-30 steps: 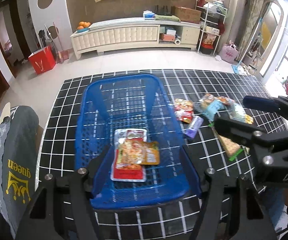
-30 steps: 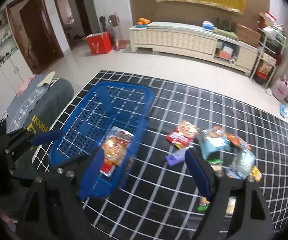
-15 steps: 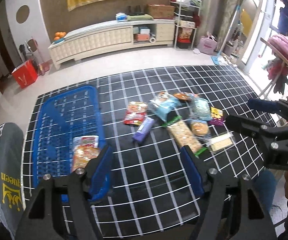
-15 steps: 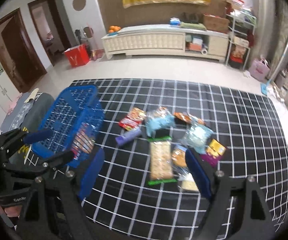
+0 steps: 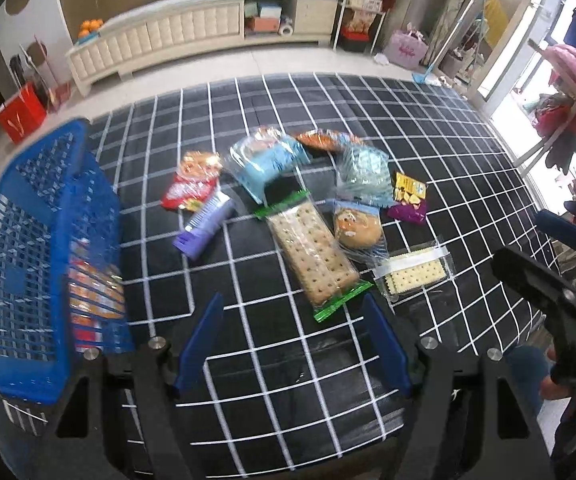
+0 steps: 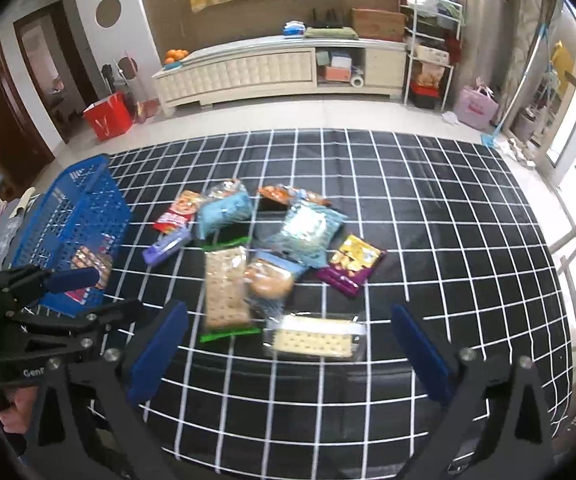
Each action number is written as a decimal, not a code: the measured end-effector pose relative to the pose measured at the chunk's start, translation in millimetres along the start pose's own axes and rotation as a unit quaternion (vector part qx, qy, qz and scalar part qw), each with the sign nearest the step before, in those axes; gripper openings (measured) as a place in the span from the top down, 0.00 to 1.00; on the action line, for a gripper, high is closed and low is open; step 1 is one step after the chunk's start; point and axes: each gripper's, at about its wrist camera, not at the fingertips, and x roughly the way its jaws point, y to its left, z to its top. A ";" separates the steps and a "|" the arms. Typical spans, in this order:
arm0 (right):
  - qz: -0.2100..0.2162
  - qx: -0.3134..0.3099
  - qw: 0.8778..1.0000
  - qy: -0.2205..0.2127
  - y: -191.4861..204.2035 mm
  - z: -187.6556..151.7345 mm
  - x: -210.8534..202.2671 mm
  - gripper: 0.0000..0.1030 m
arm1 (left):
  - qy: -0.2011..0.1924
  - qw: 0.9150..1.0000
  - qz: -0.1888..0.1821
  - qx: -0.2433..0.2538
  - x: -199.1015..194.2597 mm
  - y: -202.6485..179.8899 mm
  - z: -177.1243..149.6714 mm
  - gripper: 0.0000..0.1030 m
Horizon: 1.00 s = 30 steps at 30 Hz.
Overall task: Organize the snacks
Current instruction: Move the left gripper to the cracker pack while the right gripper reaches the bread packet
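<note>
A blue basket (image 5: pixel 27 240) stands at the left of the black checked mat (image 5: pixel 328 380) with snack packs (image 5: pixel 91 300) inside. Loose snacks lie in a pile: a long cracker pack (image 5: pixel 312 252), a small cracker pack (image 6: pixel 312 340), a bun in a clear bag (image 6: pixel 269 280), a purple tube pack (image 5: pixel 203 224) and others. My left gripper (image 5: pixel 292 308) hangs open just short of the long cracker pack, holding nothing. My right gripper (image 6: pixel 290 308) is opening wide above the small cracker pack, whose wrapper its pads do not touch.
A low white cabinet (image 6: pixel 279 68) runs along the far wall, with a red bag (image 6: pixel 107 116) on the floor at its left and a pink bag (image 6: pixel 478 106) at its right. Bare mat lies in front of the pile.
Both grippers have swung from over the basket rightward to the snack pile and dropped lower. The right jaws have spread wider.
</note>
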 end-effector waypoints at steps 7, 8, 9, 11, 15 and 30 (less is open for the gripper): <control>-0.001 0.026 1.000 0.016 -25.2 -9.8 32.0 0.00 | 0.054 0.998 -0.006 -0.038 51.0 -7.8 2.1 0.32; -0.003 0.025 1.000 0.018 -26.2 -11.6 35.3 0.00 | 0.063 0.997 -0.006 -0.038 59.4 -10.6 1.2 0.32; -0.004 0.023 1.000 0.021 -27.4 -14.1 39.4 0.00 | 0.067 0.997 -0.007 -0.038 64.2 -11.9 1.0 0.32; 0.000 0.023 0.999 0.025 -30.6 -19.3 48.7 0.00 | 0.073 0.997 -0.004 -0.039 74.3 -15.2 0.0 0.32; -0.006 0.041 0.998 0.038 -43.5 -24.2 67.5 0.00 | 0.085 0.995 0.002 -0.048 93.4 -16.5 1.2 0.32; -0.015 0.068 0.997 0.043 -70.3 -30.8 96.8 0.00 | 0.086 0.994 0.032 -0.054 147.6 -28.9 27.5 0.23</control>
